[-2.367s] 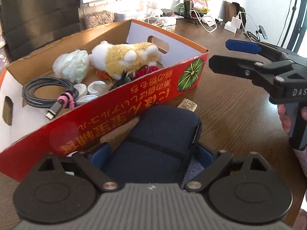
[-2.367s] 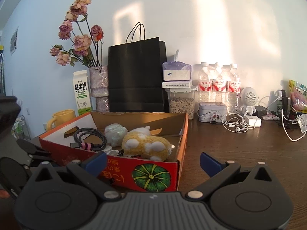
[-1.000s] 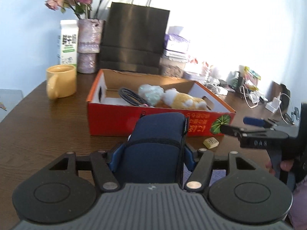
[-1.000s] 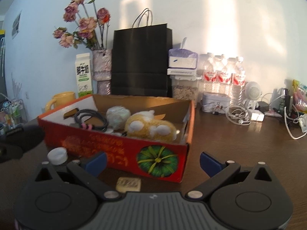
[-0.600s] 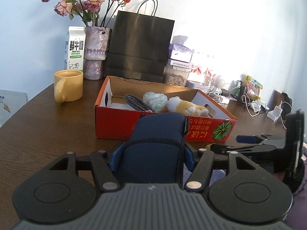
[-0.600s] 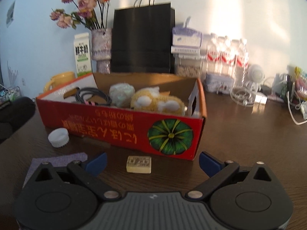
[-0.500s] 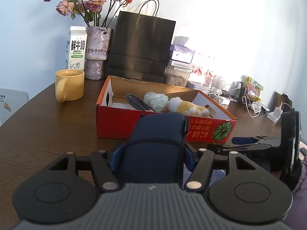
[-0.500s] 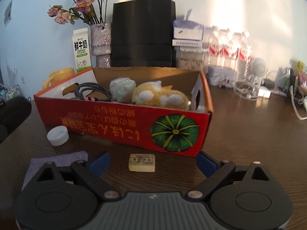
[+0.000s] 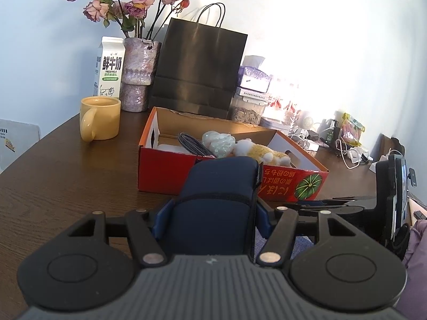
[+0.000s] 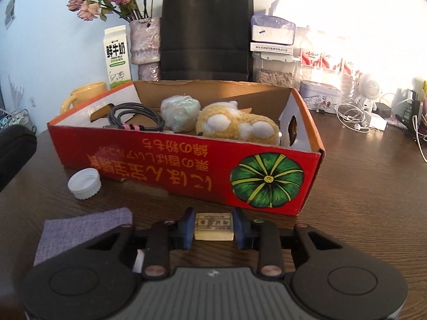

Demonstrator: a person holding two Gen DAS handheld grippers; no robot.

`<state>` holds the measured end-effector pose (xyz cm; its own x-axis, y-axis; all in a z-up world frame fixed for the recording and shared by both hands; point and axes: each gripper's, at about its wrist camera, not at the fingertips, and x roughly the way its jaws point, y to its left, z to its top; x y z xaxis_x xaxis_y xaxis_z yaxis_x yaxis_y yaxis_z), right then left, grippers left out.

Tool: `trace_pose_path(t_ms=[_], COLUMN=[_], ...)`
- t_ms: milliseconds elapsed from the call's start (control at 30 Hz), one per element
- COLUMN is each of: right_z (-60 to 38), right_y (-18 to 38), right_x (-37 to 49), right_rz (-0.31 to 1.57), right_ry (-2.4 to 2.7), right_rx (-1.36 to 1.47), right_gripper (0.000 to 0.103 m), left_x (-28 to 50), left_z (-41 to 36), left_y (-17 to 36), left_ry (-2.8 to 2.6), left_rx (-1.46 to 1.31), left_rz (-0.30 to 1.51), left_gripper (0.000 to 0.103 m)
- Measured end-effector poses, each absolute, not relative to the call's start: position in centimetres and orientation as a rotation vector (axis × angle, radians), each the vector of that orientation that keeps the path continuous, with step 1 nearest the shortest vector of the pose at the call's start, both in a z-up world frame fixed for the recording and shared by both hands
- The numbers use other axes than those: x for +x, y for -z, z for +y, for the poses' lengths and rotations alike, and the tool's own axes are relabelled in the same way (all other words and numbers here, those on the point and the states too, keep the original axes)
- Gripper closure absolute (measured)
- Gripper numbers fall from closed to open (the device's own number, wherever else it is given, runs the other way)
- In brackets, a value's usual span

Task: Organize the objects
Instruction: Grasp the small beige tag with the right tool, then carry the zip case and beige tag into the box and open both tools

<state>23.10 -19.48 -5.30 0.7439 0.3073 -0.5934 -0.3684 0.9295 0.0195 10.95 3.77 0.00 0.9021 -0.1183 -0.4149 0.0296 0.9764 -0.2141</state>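
Observation:
My left gripper (image 9: 210, 213) is shut on a dark blue zippered pouch (image 9: 216, 200), held above the table in front of the red cardboard box (image 9: 165, 170). My right gripper (image 10: 214, 226) is shut on a small cream eraser (image 10: 214, 226) lying on the table just before the box's red front wall (image 10: 170, 168). Inside the box lie a coiled grey cable (image 10: 133, 118), a pale wrapped bundle (image 10: 181, 112) and a yellow-and-white plush toy (image 10: 237, 126). The right gripper also shows low at the right of the left wrist view (image 9: 328, 205).
A white bottle cap (image 10: 84, 179) and a purple cloth (image 10: 80, 229) lie on the table left of the right gripper. Behind the box stand a yellow mug (image 9: 100, 118), milk carton (image 9: 108, 72), flower vase (image 9: 137, 77), black paper bag (image 9: 197, 69), jars, bottles and cables (image 10: 352, 117).
My right gripper has moved forward and down and closed on the eraser, which lay free between its open fingers before. My left gripper has kept the pouch and risen slightly.

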Motion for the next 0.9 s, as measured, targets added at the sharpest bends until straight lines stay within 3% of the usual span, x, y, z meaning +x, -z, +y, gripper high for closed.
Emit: trace_pose_path(t_ms=[467, 900], right_z=[-18.4, -15.6], right_y=[0.0, -2.8], right_x=[20.1, 26.3], right_rz=[0.408, 0.337], right_ry=[-0.462, -0.469], right_rx=[-0.079, -0.071], right_gripper=[0.074, 0.074], left_x=[13.2, 22.5], left_z=[3.2, 3.0], left_y=[-3.3, -4.8], left_ry=[0.09, 0.077], left_rx=[-0.189, -0.155], left_rz=[0.334, 0.293], left_gripper=[0.04, 0.04])
